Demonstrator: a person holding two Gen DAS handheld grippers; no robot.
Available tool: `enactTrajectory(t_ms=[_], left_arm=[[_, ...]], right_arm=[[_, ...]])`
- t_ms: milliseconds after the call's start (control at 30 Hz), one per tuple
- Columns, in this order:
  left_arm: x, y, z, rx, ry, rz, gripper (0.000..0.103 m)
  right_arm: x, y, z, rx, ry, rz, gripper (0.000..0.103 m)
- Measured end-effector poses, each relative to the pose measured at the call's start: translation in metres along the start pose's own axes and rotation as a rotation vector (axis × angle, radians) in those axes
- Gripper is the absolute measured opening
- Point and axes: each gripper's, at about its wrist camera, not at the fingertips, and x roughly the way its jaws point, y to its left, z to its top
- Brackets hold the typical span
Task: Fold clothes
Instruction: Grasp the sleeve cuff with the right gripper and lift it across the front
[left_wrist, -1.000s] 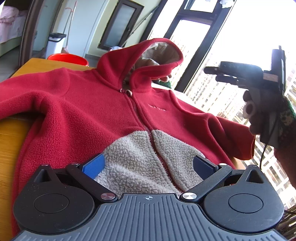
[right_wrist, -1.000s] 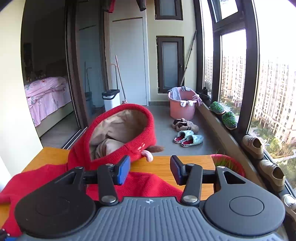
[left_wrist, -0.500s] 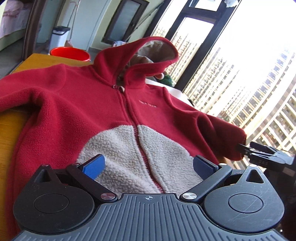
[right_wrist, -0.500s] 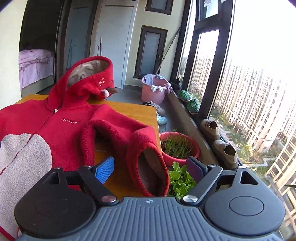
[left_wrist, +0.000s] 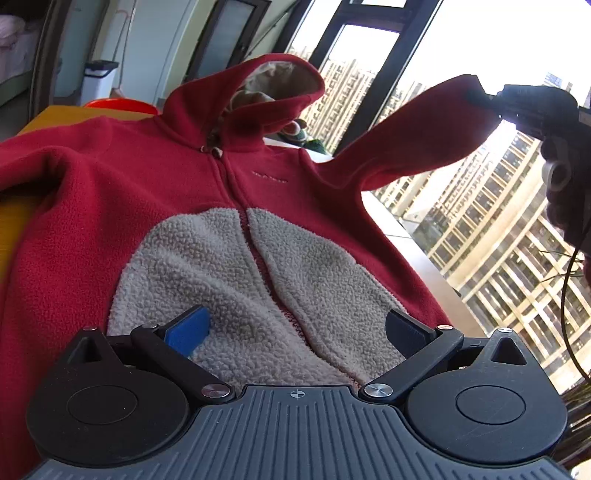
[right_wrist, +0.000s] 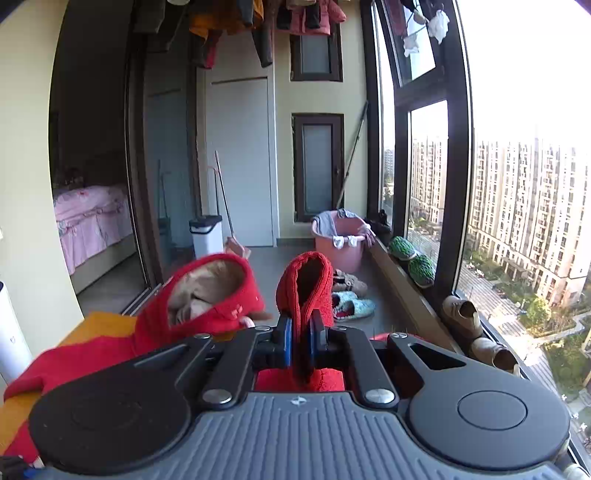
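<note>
A red fleece hoodie (left_wrist: 155, 192) with a beige front panel lies face up on a wooden table (left_wrist: 14, 229), hood (left_wrist: 258, 92) standing at the far end. My left gripper (left_wrist: 295, 328) is open and hovers over the beige panel near the hem. My right gripper (right_wrist: 301, 339) is shut on the cuff of the hoodie's right sleeve (right_wrist: 306, 288) and holds it lifted above the table. In the left wrist view the raised sleeve (left_wrist: 417, 133) stretches up to the right gripper (left_wrist: 480, 96).
The table's right edge (left_wrist: 417, 243) runs beside a large window. On the floor beyond are a pink laundry basin (right_wrist: 341, 243), slippers (right_wrist: 351, 304), a white bin (right_wrist: 207, 236) and shoes (right_wrist: 461, 314) along the sill. Clothes hang overhead.
My right gripper has shut on the right sleeve cuff and lifted it up off the table. My left gripper has stayed open over the hem.
</note>
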Motion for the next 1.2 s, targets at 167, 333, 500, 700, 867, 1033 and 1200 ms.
enactTrajectory(t_ms=[167, 333, 500, 700, 867, 1033, 1200], left_arm=[[-0.001, 0.004, -0.001, -0.018, -0.012, -0.02, 0.103], [-0.002, 0.007, -0.001, -0.034, -0.022, -0.041, 0.103], [-0.004, 0.011, -0.003, -0.044, -0.033, -0.061, 0.103], [-0.005, 0.013, -0.004, -0.044, -0.043, -0.074, 0.103], [-0.005, 0.014, -0.005, -0.043, -0.049, -0.083, 0.103], [-0.005, 0.014, -0.008, -0.027, -0.058, -0.085, 0.103], [-0.006, 0.014, -0.009, -0.013, -0.061, -0.086, 0.103]], right_arm=[[0.004, 0.03, 0.042, -0.007, -0.036, 0.066, 0.008], [0.017, 0.053, 0.053, 0.019, 0.009, 0.102, 0.008], [0.026, 0.078, 0.06, 0.004, 0.018, 0.127, 0.008], [0.039, 0.107, 0.06, 0.014, 0.042, 0.182, 0.008], [0.053, 0.134, 0.05, 0.014, 0.085, 0.248, 0.008], [0.081, 0.169, 0.034, 0.016, 0.146, 0.298, 0.008], [0.112, 0.202, 0.015, 0.023, 0.201, 0.346, 0.009]])
